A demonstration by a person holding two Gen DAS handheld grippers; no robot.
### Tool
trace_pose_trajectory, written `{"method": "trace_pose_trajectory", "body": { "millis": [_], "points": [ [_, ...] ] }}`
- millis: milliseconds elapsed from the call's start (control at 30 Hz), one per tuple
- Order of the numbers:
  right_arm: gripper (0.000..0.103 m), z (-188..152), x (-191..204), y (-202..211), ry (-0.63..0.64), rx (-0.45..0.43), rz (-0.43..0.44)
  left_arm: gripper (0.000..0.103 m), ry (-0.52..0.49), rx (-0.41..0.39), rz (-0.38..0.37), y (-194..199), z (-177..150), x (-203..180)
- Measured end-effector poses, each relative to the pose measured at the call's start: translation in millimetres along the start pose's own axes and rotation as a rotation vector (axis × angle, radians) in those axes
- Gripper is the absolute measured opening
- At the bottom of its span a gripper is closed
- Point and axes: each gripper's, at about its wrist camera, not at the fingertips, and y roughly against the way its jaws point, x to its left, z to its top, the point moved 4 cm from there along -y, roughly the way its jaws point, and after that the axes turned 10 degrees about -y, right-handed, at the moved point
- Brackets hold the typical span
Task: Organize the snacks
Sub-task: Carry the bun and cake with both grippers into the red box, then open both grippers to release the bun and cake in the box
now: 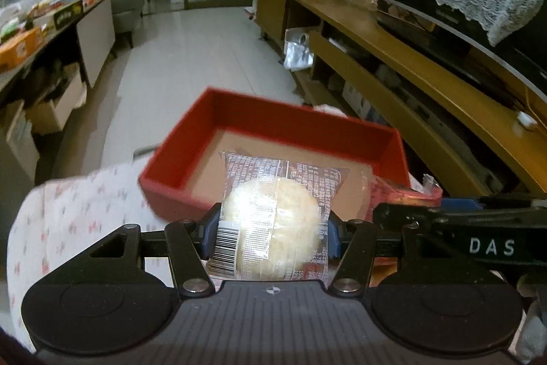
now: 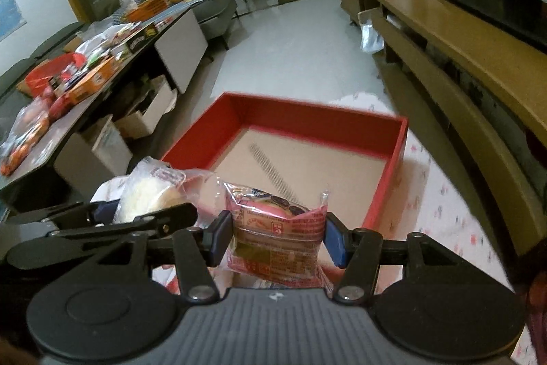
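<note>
A red box (image 1: 177, 156) with a bare brown floor sits on a white floral cloth; it also shows in the right wrist view (image 2: 307, 118). My left gripper (image 1: 271, 230) is shut on a clear-wrapped pale round cake (image 1: 273, 218), held over the box's near edge. My right gripper (image 2: 277, 236) is shut on a pink-wrapped snack (image 2: 277, 228), held at the box's near edge. The left gripper with its cake (image 2: 147, 194) shows at the left of the right wrist view; the right gripper's arm (image 1: 478, 228) shows at the right of the left wrist view.
A floral cloth (image 1: 68, 211) covers the surface under the box. A dark table (image 2: 51, 139) at the left holds several snack packs and boxes. A long wooden cabinet (image 2: 461, 57) runs along the right. White tiled floor (image 1: 191, 57) lies beyond the box.
</note>
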Motion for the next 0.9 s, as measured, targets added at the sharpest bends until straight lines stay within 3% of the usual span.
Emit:
{"method": "trace_pose_trajectory", "body": {
  "millis": [233,467,900],
  "points": [
    [0.064,33,-19,-57,-0.048,0.03,-0.047,0.064,-0.02,0.003,0.027,-60,24,7],
    [0.064,26,-28,-104,-0.026,0.102,-0.089,0.064,-0.034,0.072,0.051,-103,11,16],
    [0.065,-4,-5,-101,0.125,0.151,-0.111,0.064,-0.026,0.148,0.055,-78,-20,27]
  ]
}}
